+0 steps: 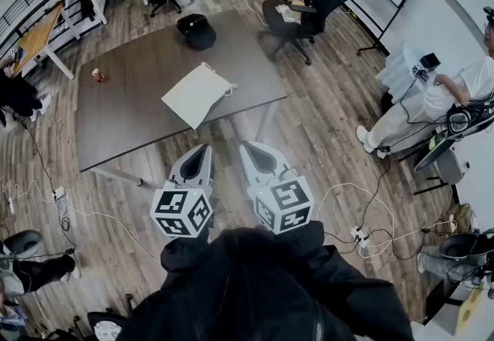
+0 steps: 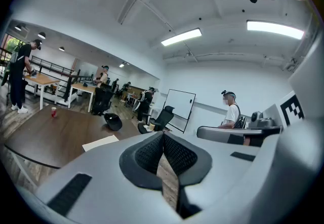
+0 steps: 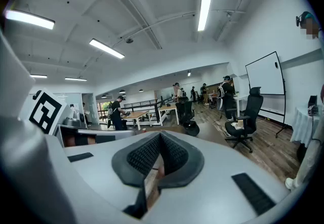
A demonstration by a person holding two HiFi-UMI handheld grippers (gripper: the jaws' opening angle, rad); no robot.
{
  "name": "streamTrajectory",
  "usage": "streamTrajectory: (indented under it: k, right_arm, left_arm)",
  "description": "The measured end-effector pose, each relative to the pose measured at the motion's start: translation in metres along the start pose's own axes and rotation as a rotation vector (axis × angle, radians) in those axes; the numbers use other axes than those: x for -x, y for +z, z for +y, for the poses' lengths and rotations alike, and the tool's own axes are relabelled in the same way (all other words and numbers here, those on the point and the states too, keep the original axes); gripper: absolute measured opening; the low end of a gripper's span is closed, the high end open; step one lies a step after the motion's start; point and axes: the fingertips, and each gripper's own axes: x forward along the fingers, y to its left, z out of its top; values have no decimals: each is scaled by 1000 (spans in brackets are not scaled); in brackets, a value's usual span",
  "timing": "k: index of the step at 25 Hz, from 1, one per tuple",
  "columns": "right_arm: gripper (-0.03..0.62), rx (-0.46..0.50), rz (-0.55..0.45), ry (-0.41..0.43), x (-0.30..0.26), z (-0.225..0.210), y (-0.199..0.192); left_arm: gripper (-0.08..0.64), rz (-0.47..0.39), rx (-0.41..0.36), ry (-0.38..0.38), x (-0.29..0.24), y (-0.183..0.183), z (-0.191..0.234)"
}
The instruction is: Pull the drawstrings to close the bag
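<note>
I hold my 2 tongs side by side in front of my chest, over the wooden floor [image 1: 324, 116] and short of the worktop's [image 1: 131, 108] near edge. The left tongs [image 1: 202, 150] are closed with nothing in them: in the left gripper view the 2 ribbed pads [image 2: 152, 153] meet at their tips, and only floor shows through the narrow slit lower down. The right tongs [image 1: 246, 146] are closed and empty too, and in the right gripper view their pads [image 3: 143, 156] come together the same way. Each pair carries its marker cube [image 1: 182, 211] close to my dark jacket.

The bag [image 1: 197, 94] is white and lies flat on the dark worktop, turned at an angle, towards the right-hand part of the surface. Its drawstrings [image 1: 229, 89] trail in a small loop off the corner nearest the worktop's right edge. The bag is well apart from both tongs, and nothing touches it. In the left gripper view it shows as a pale sheet just past the tongs' housing.

Farther back on the worktop sits a dark rounded thing [image 1: 197, 30]; I cannot tell what it is. A small red can [image 1: 98, 75] stands near the left edge. A black office chair [image 1: 309, 11] stands just beyond the far right corner.
</note>
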Motion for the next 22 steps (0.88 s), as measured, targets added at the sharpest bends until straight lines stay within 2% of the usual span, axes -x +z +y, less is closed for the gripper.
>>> streamTrajectory:
  k: [11,18,22]
  right_arm:
    - [20,-35,41,-31,-20,25,-25]
    - [20,-43,78,-3,-31,52,-46]
    - [20,-53,121,10,-41,57,-66]
  left_arm:
    - [31,29,37,13,23,-16,44]
    - [31,56,55,13,41,-31,65]
    - [32,61,87,44,50,-42,86]
